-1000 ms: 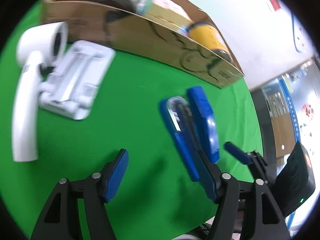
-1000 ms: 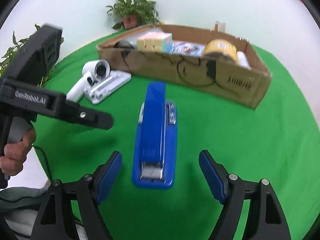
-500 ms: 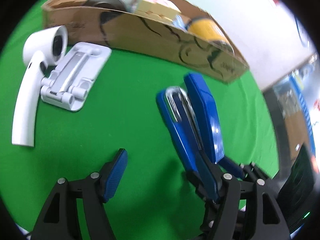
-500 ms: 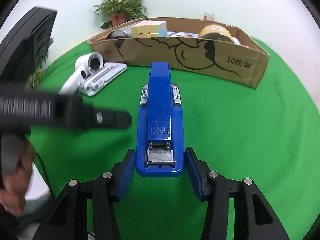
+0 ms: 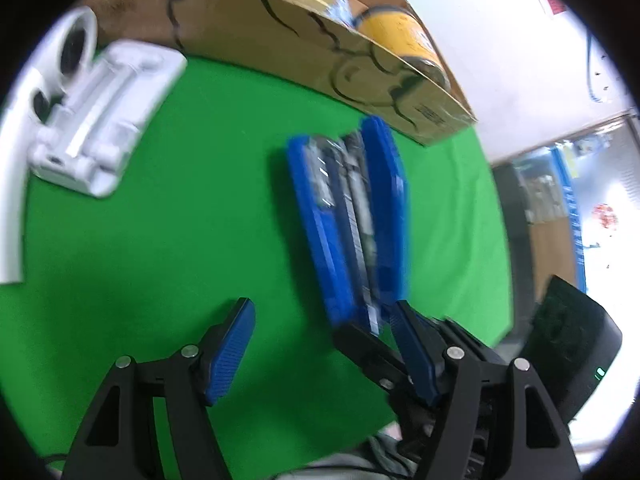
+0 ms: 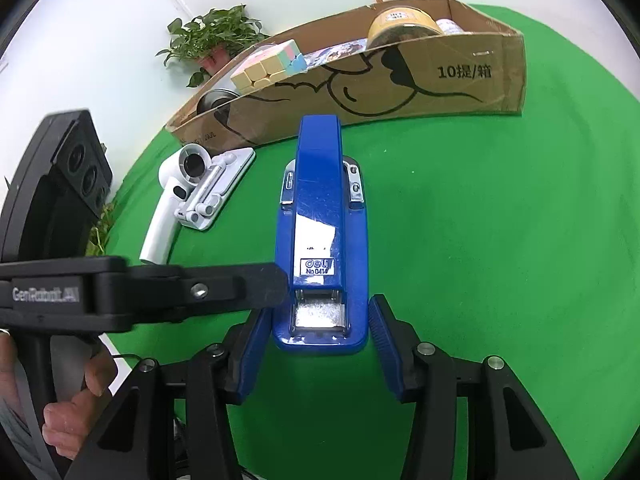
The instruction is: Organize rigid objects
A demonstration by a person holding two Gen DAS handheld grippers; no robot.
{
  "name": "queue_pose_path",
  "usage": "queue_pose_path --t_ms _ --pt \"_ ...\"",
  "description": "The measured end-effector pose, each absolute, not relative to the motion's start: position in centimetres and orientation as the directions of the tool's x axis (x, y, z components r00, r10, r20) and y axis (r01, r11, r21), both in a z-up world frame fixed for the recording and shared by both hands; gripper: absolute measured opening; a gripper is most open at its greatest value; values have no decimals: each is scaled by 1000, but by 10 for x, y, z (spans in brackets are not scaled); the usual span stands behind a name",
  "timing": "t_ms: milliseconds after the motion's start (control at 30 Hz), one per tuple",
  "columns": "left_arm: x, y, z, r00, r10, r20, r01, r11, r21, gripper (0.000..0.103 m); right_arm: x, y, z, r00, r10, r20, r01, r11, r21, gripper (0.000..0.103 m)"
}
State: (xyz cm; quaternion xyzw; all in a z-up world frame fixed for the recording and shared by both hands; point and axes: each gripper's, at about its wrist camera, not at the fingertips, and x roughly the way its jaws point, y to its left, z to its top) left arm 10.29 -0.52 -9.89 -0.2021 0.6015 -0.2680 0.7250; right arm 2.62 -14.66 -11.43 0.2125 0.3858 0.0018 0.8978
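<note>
A blue stapler (image 6: 320, 220) lies lengthwise on the green cloth, its near end between my right gripper's (image 6: 320, 344) pads, which press on both sides of its base. In the left wrist view the stapler (image 5: 352, 216) appears side-on and blurred, just ahead of my left gripper (image 5: 320, 354), which stands open with only cloth between its pads. From the right wrist view, a black finger (image 6: 240, 288) of the left gripper reaches in from the left, its tip at the stapler's side. A hand (image 6: 76, 404) holds that gripper's handle.
A cardboard box (image 6: 400, 84) stands behind the stapler, holding a pastel cube (image 6: 268, 64), a yellow tape roll (image 6: 400, 24) and other items. A white handheld fan (image 6: 176, 204) and a white folding stand (image 6: 216, 188) lie left of the stapler. A potted plant (image 6: 212, 36) sits beyond the table edge.
My right gripper has closed from wide open onto the stapler's near end and rolled, tilting the view. The left gripper has drawn closer to the stapler's side, still open.
</note>
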Motion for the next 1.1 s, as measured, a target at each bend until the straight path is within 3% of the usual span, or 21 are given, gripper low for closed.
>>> queue_pose_path --t_ms 200,300,633,733,833,933,1100 --pt "96 -33 -100 94 -621 -778 227 774 -591 67 29 -138 -115 689 195 -698 153 902 403 48" --pt "99 -38 -100 98 -591 -800 242 794 -557 46 30 -133 -115 685 191 -703 140 913 384 47" --pt "99 -30 -94 141 -599 -789 286 787 -546 43 32 -126 -109 694 142 -705 125 941 313 48" --pt "96 -25 -82 169 -613 -772 317 775 -546 35 32 -125 -102 704 126 -699 122 948 294 48" --pt "93 -23 -72 193 -616 -764 345 771 -534 34 33 -127 -95 714 139 -686 122 940 318 48" --pt "97 -21 -68 202 -625 -754 351 765 -540 28 33 -125 -88 730 114 -674 116 951 286 40" --pt "99 -21 -69 200 -632 -749 353 760 -546 28 38 -122 -85 724 109 -681 115 955 274 40"
